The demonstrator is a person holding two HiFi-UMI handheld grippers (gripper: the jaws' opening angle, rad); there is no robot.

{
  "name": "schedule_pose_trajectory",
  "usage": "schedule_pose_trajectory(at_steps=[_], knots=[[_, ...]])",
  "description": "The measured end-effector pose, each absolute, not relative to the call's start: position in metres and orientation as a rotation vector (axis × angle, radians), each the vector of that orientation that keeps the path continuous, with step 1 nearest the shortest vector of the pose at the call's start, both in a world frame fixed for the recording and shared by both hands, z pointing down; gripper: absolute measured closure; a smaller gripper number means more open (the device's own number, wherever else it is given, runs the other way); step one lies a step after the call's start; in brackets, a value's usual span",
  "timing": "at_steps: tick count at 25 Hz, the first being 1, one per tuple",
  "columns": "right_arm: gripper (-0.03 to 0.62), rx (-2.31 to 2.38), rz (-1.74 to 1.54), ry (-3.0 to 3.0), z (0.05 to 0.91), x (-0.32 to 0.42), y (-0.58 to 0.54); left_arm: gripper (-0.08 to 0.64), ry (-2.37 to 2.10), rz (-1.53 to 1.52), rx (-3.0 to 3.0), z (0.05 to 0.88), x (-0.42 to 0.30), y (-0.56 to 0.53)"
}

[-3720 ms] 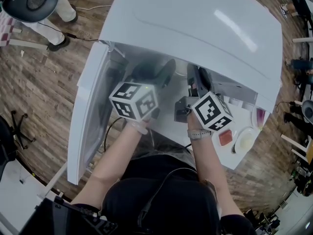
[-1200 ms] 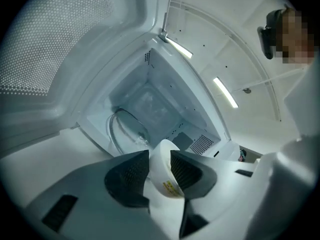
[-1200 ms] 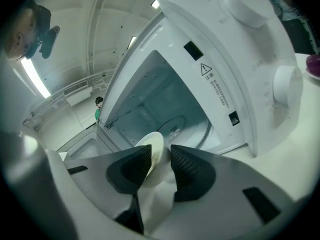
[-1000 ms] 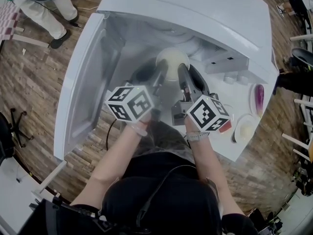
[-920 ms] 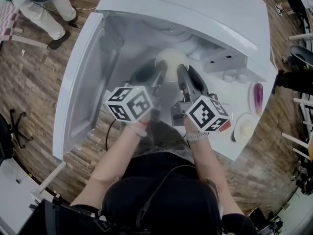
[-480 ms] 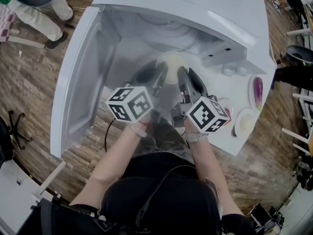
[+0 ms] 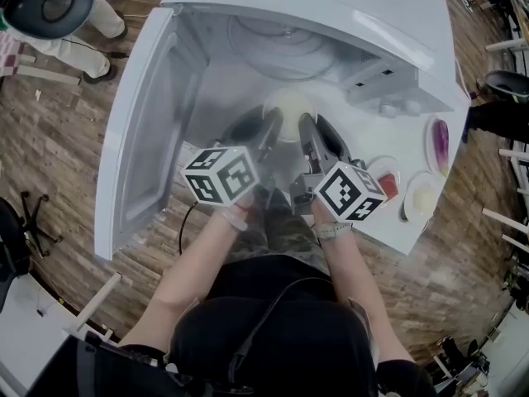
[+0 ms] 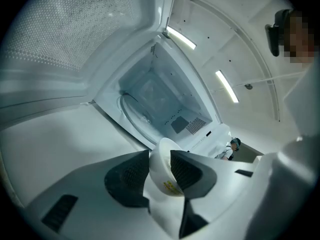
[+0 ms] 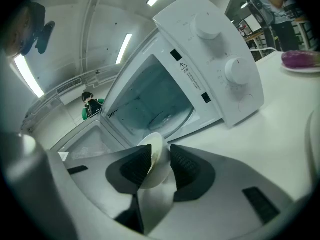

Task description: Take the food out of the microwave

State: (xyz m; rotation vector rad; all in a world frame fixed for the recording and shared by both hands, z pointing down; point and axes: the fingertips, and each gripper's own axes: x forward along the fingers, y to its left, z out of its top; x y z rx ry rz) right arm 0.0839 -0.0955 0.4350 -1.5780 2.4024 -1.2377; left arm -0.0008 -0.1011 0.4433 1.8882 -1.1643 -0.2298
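A: What can't you make out?

B: The food itself. From the head view the bowl (image 7: 289,106) shows a pale, creamy inside, but I cannot tell what it is. Both claws cover its flanks and its underside is hidden, so I can't say whether it touches the table (image 7: 395,231). There's yellow print on its outer wall, too small to read.

A: And the claws?

B: The left claw (image 8: 160,156) is partway closed and pinches the bowl's rim, one ribbed black pad inside the wall and the other outside. The right claw (image 9: 161,153) grips the opposite rim the same way.

A: Where's the bowl, then?

B: Outside the microwave (image 9: 215,59), just in front of its open mouth, between the two claws. The door (image 7: 145,139) stands wide open at the left.

A: Materials and shapes?

B: The bowl is smooth, white, round and thin-walled. The microwave has a glossy white shell, two round knobs (image 9: 237,70) and a round glass turntable (image 7: 277,35) inside. The table is plain white. Near its right edge a small round plate (image 7: 430,162) carries something purple (image 7: 440,137) and oblong, which the right claw view cuts off at its frame edge.
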Motion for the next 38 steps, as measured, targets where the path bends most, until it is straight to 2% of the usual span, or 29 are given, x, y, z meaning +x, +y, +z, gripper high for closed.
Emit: schedule_pose_trajectory(at_steps=[38], knots=[[0.460,-1.660,-1.460,2.272,0.472,0.097,-0.036,0.419,-1.055,-0.026,1.830,0.478,0.014,-0.047]])
